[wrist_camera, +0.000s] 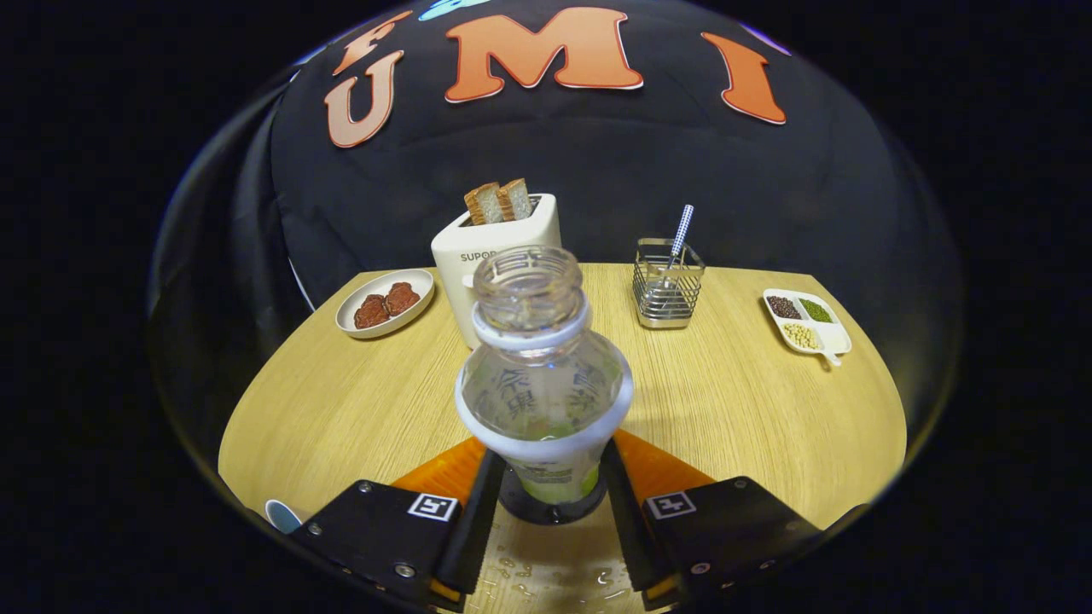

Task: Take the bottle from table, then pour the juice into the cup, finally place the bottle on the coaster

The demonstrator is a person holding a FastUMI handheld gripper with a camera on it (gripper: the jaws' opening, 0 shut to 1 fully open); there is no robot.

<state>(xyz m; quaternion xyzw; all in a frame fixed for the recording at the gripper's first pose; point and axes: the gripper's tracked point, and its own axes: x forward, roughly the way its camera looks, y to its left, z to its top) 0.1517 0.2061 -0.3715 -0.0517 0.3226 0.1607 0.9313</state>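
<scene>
Claw clamped on bottle, both fingers pressing its lower body; bottle upright, uncapped, its base seemingly on a dark round coaster, partly hidden. Water droplets on the bench between the fingers. Cup rim just beside the left finger. Beyond: toaster with bread, plate, wire caddy, divided dish.

One bottle, one toaster (two bread slices), two dishes.
</scene>
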